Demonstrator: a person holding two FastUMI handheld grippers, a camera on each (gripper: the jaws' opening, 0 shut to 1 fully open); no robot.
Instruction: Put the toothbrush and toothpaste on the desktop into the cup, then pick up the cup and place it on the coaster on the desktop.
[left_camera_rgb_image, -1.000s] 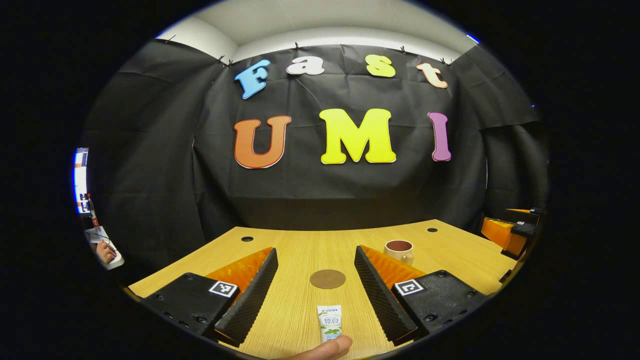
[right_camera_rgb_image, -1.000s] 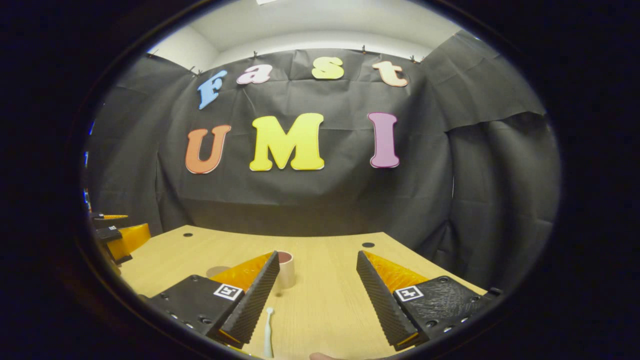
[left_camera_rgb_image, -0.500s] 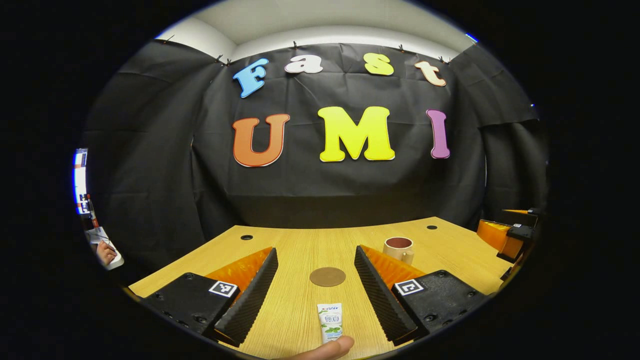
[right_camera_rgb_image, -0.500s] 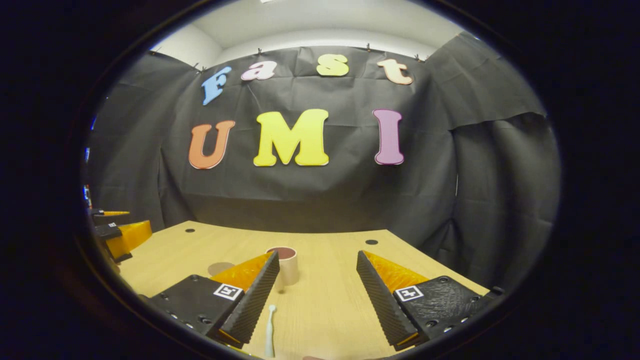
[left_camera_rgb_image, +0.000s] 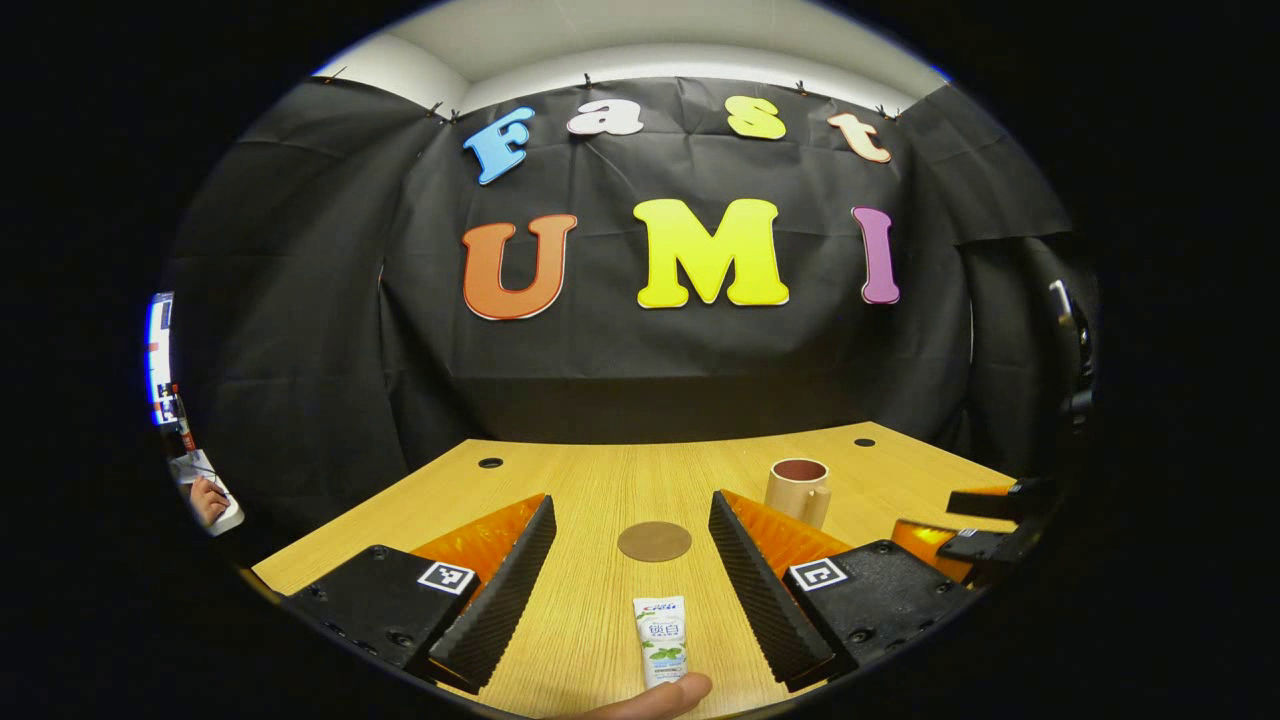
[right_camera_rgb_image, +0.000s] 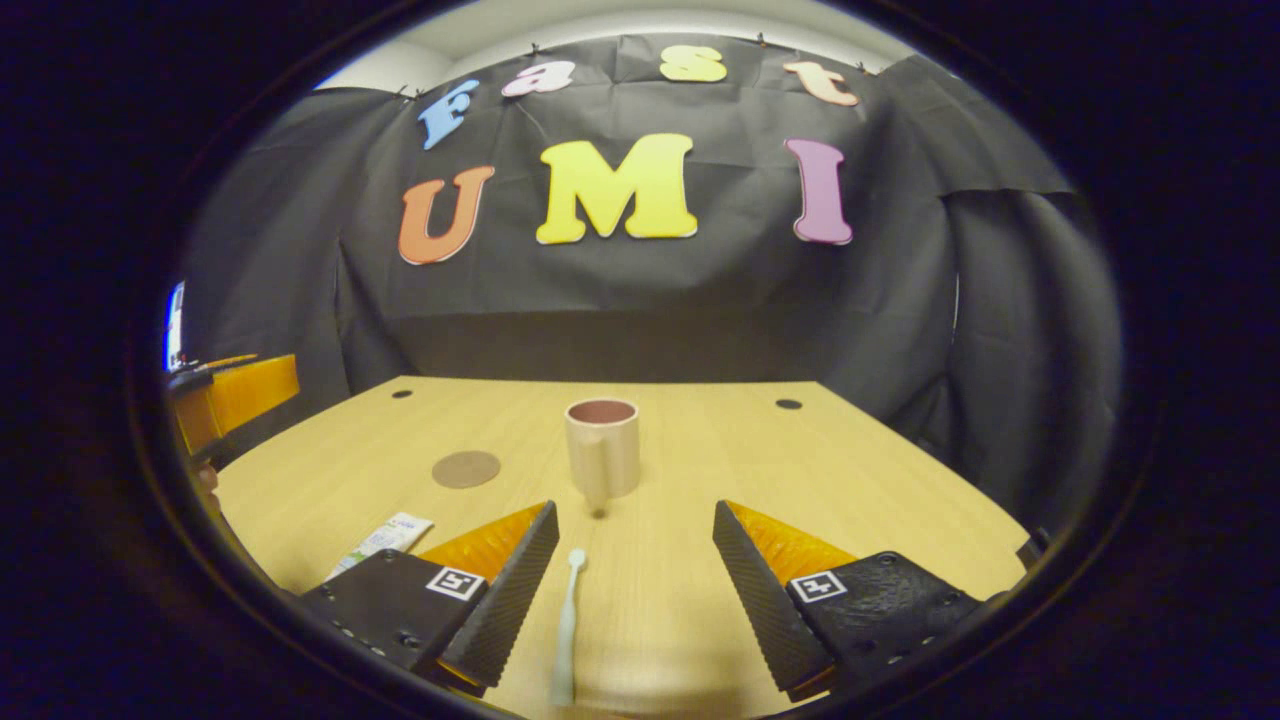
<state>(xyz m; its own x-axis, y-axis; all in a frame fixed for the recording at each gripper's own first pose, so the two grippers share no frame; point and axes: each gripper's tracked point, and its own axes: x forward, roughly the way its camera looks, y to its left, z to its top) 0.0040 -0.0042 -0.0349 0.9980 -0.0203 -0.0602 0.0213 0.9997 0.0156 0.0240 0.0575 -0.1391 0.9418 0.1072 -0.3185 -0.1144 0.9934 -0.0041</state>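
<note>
Beside cup (right_camera_rgb_image: 602, 447), coaster (right_camera_rgb_image: 466, 468), toothbrush (right_camera_rgb_image: 566, 628) lying flat, toothpaste (right_camera_rgb_image: 383, 540) seemingly partly hidden

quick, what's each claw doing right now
Left claw: open, holding nothing, toothpaste lying between its fingers.
Right claw: open, holding nothing.

Pale wood-grain desk (right_camera_rgb_image: 720, 470) with a matt finish. A smooth, matt beige cup (right_camera_rgb_image: 602, 448) at frame centre. Glossy plastic toothpaste (left_camera_rgb_image: 661, 648) tube, bottom centre. Ribbed black fingers (left_camera_rgb_image: 765, 580) on the left tool (left_camera_rgb_image: 630, 590).
</note>
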